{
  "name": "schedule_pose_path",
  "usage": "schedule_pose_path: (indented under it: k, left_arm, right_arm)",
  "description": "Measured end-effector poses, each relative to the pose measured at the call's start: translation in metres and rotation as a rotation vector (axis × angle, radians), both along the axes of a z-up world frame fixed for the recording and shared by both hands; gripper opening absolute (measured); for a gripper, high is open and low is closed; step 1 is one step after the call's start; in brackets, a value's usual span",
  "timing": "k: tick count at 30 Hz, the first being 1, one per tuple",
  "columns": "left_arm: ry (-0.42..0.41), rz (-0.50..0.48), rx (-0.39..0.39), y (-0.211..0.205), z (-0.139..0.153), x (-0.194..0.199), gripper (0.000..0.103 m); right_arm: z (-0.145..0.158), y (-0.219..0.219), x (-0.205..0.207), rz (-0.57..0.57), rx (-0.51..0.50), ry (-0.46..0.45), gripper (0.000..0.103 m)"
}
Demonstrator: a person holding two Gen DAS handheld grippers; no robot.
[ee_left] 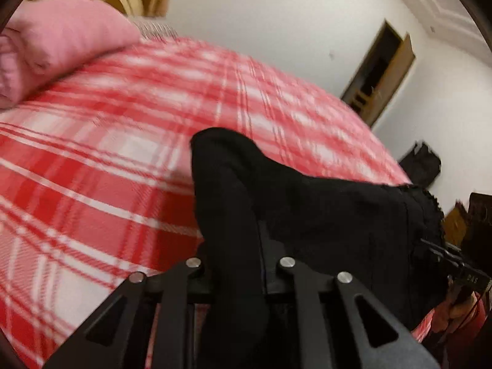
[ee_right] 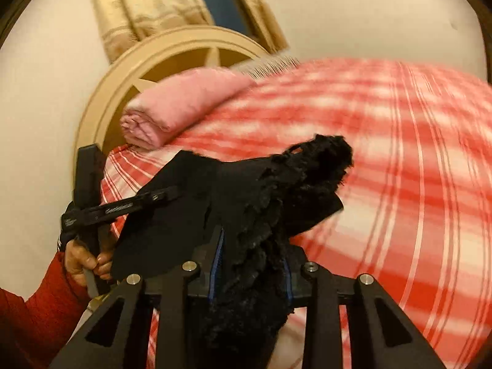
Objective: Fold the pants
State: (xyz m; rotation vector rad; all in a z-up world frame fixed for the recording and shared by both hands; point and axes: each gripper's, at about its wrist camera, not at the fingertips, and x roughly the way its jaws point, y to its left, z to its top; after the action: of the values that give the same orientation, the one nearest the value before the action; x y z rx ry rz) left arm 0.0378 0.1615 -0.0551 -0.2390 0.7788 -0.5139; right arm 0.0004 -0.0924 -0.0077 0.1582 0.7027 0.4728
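Observation:
The black pants are lifted above a red and white plaid bed cover. My left gripper is shut on one end of the pants; the cloth hides its fingertips. My right gripper is shut on the fuzzy-edged end of the pants, which drapes over its fingers. The left gripper shows in the right wrist view at the left, held by a hand in a red sleeve. The right gripper shows in the left wrist view at the far right.
A folded pink blanket lies near the round cream headboard. Gold curtains hang behind. A wooden door and a dark bag stand by the white wall. The plaid bed cover stretches wide.

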Motion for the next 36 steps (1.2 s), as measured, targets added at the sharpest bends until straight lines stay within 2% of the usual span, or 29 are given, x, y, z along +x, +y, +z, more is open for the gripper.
schedule_pose_path:
  k: [3, 4, 5, 6, 7, 8, 9, 10, 11, 12, 14, 15, 18, 20, 23, 25, 27, 28, 29, 33, 36]
  left_arm:
    - [-0.082, 0.092, -0.036, 0.014, 0.024, -0.009, 0.018]
    - [-0.091, 0.121, -0.032, 0.016, 0.027, -0.007, 0.019]
    - [-0.091, 0.157, -0.004, 0.017, 0.027, -0.002, 0.026]
    - [-0.09, 0.196, 0.054, 0.015, 0.023, 0.005, 0.034]
    - [-0.091, 0.254, 0.163, 0.011, 0.015, 0.015, 0.04]
    - [-0.088, 0.316, 0.274, 0.012, 0.006, 0.023, 0.055]
    - [-0.074, 0.36, 0.34, 0.016, 0.0, 0.028, 0.064]
    - [-0.04, 0.396, 0.375, 0.024, -0.008, 0.032, 0.07]
    - [-0.02, 0.402, 0.302, 0.04, -0.009, 0.029, 0.074]
    - [-0.018, 0.43, 0.247, 0.053, -0.007, 0.023, 0.073]
    - [-0.02, 0.477, 0.227, 0.069, -0.001, 0.014, 0.073]
    - [-0.031, 0.485, 0.227, 0.072, 0.004, 0.01, 0.073]
    - [-0.084, 0.492, 0.222, 0.068, 0.017, -0.003, 0.073]
    - [-0.111, 0.453, 0.238, 0.049, 0.021, -0.009, 0.073]
    - [-0.125, 0.378, 0.323, 0.014, 0.011, -0.017, 0.075]
    - [-0.093, 0.344, 0.369, 0.0, -0.002, -0.019, 0.075]
    - [-0.068, 0.338, 0.402, -0.006, -0.018, -0.019, 0.077]
    - [-0.068, 0.344, 0.407, -0.005, -0.022, -0.02, 0.08]
    - [-0.053, 0.355, 0.401, -0.002, -0.025, -0.019, 0.086]
    - [-0.019, 0.366, 0.352, 0.009, -0.012, -0.021, 0.088]
    - [-0.068, 0.374, 0.366, 0.007, 0.007, -0.037, 0.09]
  right_arm:
    - [-0.005, 0.001, 0.035, 0.038, -0.026, -0.023, 0.032]
    - [-0.015, 0.004, 0.053, 0.043, -0.082, -0.044, 0.034]
    - [-0.031, 0.007, 0.07, 0.046, -0.134, -0.044, 0.036]
    - [-0.046, 0.009, 0.084, 0.034, -0.176, -0.017, 0.041]
    - [-0.061, 0.009, 0.098, 0.014, -0.213, 0.023, 0.049]
    - [-0.074, -0.003, 0.109, -0.016, -0.164, 0.074, 0.055]
    - [-0.071, -0.016, 0.111, -0.037, -0.092, 0.086, 0.066]
    - [-0.063, -0.031, 0.108, -0.081, -0.02, 0.071, 0.067]
    - [-0.056, -0.041, 0.102, -0.101, 0.024, 0.05, 0.069]
    - [-0.05, -0.046, 0.098, -0.121, 0.033, 0.036, 0.069]
    - [-0.032, -0.054, 0.081, -0.199, 0.018, -0.037, 0.069]
    - [-0.022, -0.054, 0.069, -0.205, 0.027, -0.076, 0.069]
    - [-0.008, -0.038, 0.051, -0.184, 0.005, -0.102, 0.064]
    - [-0.008, -0.021, 0.036, -0.132, -0.002, -0.104, 0.063]
    - [-0.018, 0.004, 0.021, -0.08, -0.081, -0.103, 0.063]
    - [-0.042, 0.013, 0.022, -0.068, -0.13, -0.019, 0.063]
    - [-0.074, 0.011, 0.026, -0.064, -0.094, 0.102, 0.064]
    - [-0.075, 0.009, 0.021, -0.077, -0.092, 0.06, 0.064]
    - [-0.072, 0.008, 0.02, -0.079, -0.085, 0.061, 0.064]
    - [-0.047, -0.006, 0.008, -0.16, -0.016, 0.071, 0.064]
    - [-0.016, -0.02, -0.02, -0.235, 0.086, -0.011, 0.064]
